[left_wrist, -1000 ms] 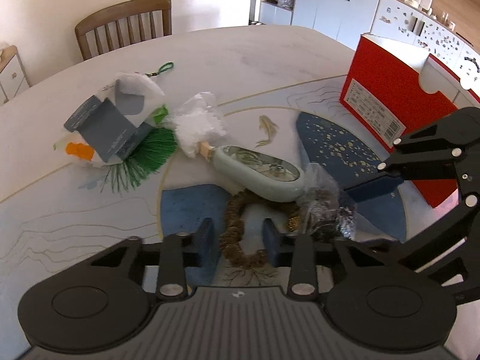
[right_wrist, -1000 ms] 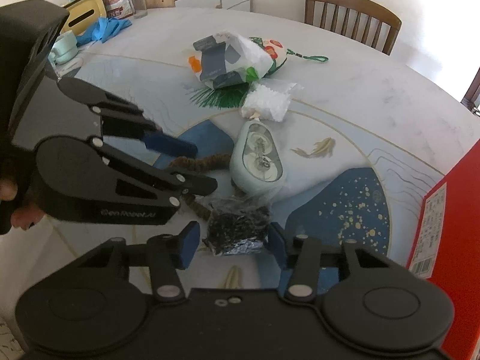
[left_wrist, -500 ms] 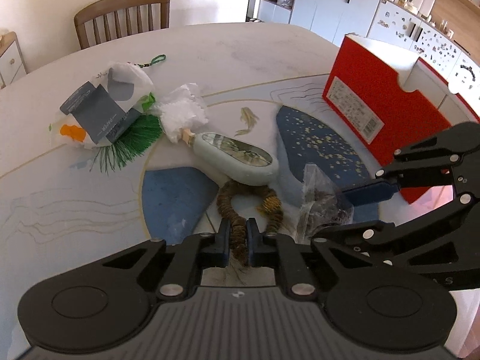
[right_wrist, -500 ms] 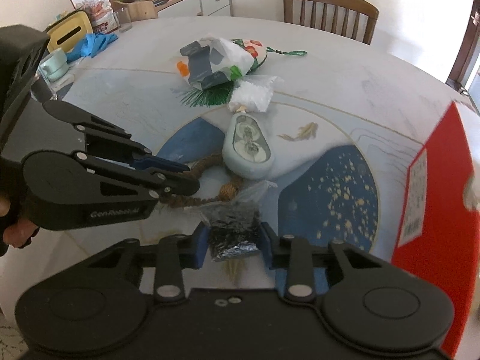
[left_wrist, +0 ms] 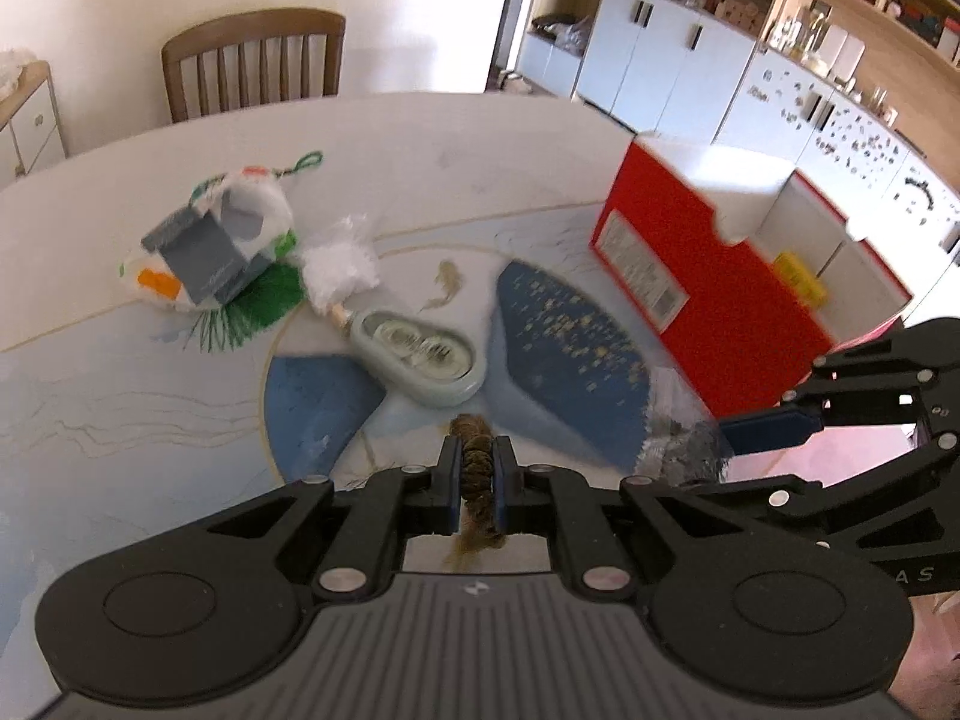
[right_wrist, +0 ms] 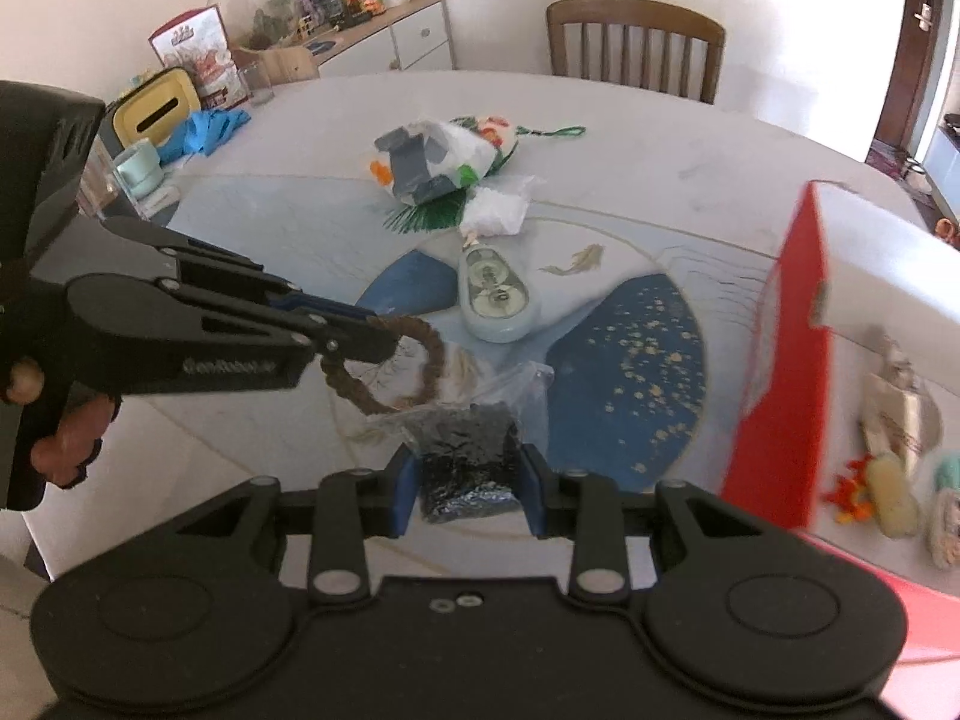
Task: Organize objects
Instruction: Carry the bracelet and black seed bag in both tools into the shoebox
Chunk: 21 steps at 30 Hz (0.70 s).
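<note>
The left tool (left_wrist: 478,468) is clamped on a brown braided rope ring (right_wrist: 384,366), its pads squeezing one strand; in the right wrist view the ring hangs from it clear of the desk (right_wrist: 690,138). The right tool (right_wrist: 468,474) grips a clear plastic bag of small black pieces (right_wrist: 465,450), its blue pads pressed against the bag's sides. The right tool's jaws have just been closing, with the bag between them.

Just ahead of both tools lies a pale green oval case with a clear window (left_wrist: 420,354), flat on the desk's blue-and-white painted pattern. Beyond it, touching its far end, sits a crumpled white plastic packet (left_wrist: 339,261), and further left a green fringed tassel (left_wrist: 258,306) under a white printed pouch bearing a grey cardboard box (left_wrist: 210,255).

To the right of the right tool stands an open red cardboard box with a white inside (right_wrist: 780,360); several small things lie in it, blurred. A brown wooden chair (right_wrist: 630,48) stands at the desk's far edge.
</note>
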{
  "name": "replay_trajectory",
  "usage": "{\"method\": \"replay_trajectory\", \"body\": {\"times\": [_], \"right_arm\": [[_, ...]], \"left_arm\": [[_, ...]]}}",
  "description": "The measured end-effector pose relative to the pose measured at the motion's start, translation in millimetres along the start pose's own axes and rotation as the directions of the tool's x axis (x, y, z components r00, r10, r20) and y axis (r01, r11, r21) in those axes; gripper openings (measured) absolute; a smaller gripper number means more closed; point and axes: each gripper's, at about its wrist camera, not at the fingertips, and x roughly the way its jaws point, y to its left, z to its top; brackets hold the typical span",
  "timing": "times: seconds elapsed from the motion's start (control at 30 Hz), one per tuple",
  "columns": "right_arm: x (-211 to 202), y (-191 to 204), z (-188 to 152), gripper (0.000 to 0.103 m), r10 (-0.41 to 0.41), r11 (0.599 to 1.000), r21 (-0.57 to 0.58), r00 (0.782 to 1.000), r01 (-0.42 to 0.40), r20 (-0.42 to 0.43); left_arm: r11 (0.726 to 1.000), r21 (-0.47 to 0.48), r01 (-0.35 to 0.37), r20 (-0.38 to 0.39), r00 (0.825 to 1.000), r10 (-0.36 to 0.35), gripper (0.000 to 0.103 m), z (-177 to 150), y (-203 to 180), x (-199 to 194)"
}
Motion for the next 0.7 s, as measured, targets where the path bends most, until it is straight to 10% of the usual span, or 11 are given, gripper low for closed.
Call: {"method": "replay_trajectory", "body": {"times": [0.7], "right_arm": [[-95.3, -83.6, -13.0, 0.033, -0.140, 0.985, 0.113, 0.983, 0.127, 0.117]], "left_arm": [[0.994, 0.080, 0.078, 0.123, 0.989, -0.088, 0.010, 54.7, -96.7, -38.2]]}}
